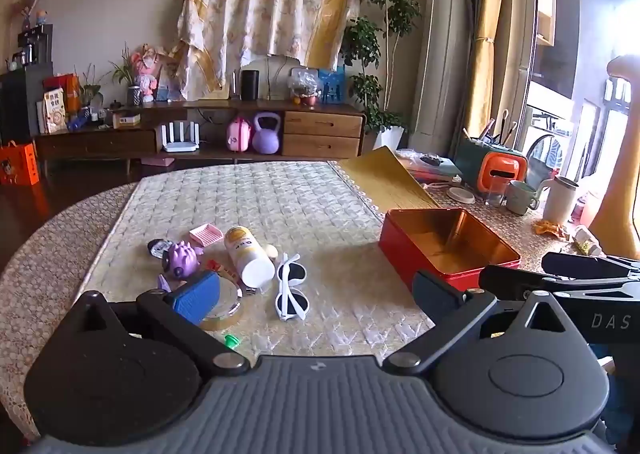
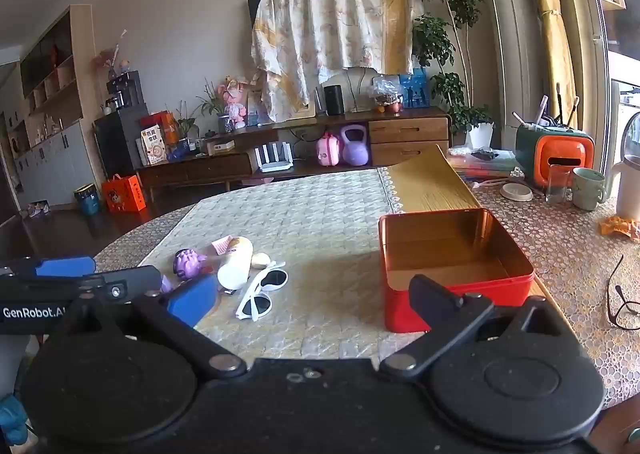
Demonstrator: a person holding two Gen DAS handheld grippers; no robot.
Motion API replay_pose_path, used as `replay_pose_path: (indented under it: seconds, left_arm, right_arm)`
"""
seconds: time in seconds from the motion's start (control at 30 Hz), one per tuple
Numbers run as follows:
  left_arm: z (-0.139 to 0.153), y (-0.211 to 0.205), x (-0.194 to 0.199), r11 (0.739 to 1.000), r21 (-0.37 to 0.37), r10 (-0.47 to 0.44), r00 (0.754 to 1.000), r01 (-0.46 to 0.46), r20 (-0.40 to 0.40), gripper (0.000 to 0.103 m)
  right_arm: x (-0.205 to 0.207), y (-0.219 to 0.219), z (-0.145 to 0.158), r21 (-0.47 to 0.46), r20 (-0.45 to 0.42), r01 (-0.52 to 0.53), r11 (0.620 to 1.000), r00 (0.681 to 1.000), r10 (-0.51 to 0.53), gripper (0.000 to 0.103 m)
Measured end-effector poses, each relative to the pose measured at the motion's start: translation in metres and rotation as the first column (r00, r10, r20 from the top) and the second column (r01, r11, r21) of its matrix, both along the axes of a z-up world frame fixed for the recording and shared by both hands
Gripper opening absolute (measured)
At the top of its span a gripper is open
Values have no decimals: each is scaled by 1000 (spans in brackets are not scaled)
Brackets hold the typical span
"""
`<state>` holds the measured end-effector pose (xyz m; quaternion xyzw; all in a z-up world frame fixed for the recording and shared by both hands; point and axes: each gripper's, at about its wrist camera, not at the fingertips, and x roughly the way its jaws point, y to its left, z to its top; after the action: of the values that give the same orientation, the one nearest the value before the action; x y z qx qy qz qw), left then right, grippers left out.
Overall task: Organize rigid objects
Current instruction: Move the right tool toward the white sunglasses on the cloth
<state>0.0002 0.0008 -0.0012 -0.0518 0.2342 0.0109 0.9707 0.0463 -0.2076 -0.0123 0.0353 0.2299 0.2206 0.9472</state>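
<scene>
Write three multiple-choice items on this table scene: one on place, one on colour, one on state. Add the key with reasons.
1. Where do the white sunglasses lie relative to the red tin?
A. inside it
B. on the tablecloth to its left
C. on its rim

2. What colour is the spiky toy?
A. green
B. purple
C. orange

3. What state is the red tin in?
A. open and empty
B. lidded
C. full of toys

Key: 1 B, the sunglasses lie apart from the tin, beside the lying bottle. 2 B, both views show it purple. 3 A, its bare golden inside shows.
</scene>
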Motion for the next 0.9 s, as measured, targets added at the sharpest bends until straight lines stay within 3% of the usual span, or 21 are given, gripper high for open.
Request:
replay_pose_path:
  seconds: [0.63, 0.9]
  left_arm:
    - [-3, 6, 3, 999, -33, -16, 999, 14, -35, 103]
    - [-1, -1, 3, 1000, 0, -5, 999, 5, -35, 103]
  right_arm:
    - [-6, -1, 3, -4, 10, 7, 1000, 1000, -7, 103]
    - [-6, -1, 3, -2, 10, 4, 1000, 1000, -4, 103]
